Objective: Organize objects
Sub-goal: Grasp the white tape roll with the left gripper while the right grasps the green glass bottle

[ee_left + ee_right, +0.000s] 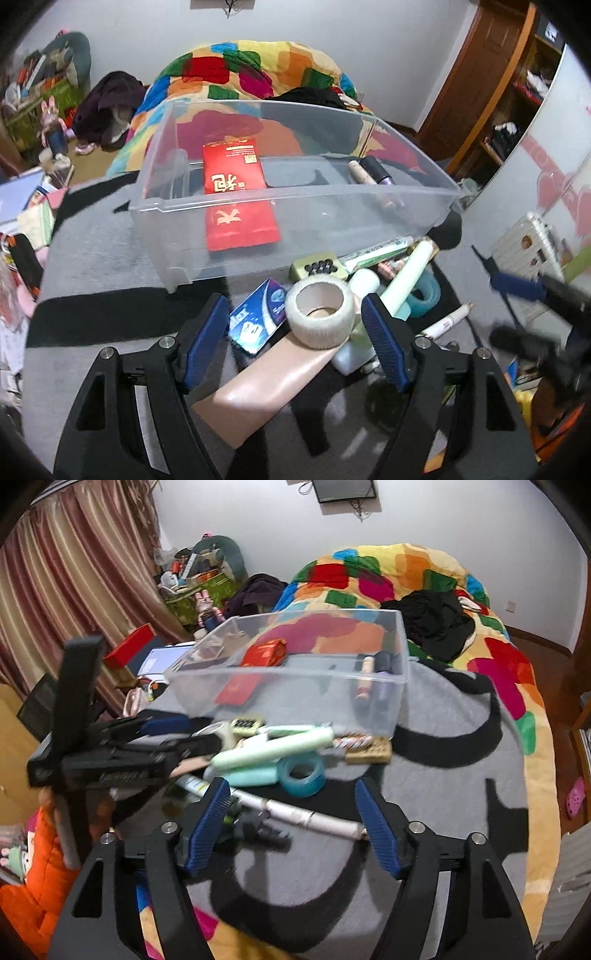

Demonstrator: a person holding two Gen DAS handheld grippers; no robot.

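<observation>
Seemingly level, left gripper (295, 321) jaws spread

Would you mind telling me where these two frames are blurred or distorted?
Left wrist view: the right gripper at the edge is motion-smeared, the bin sharp but fisheye-bowed. Right wrist view: the left gripper and green tube are smeared; the teal tape is slightly soft.

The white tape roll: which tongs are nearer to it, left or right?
Left. The left tongs are open around the white tape roll; the right tongs are open farther back, near the blue tape roll.
</observation>
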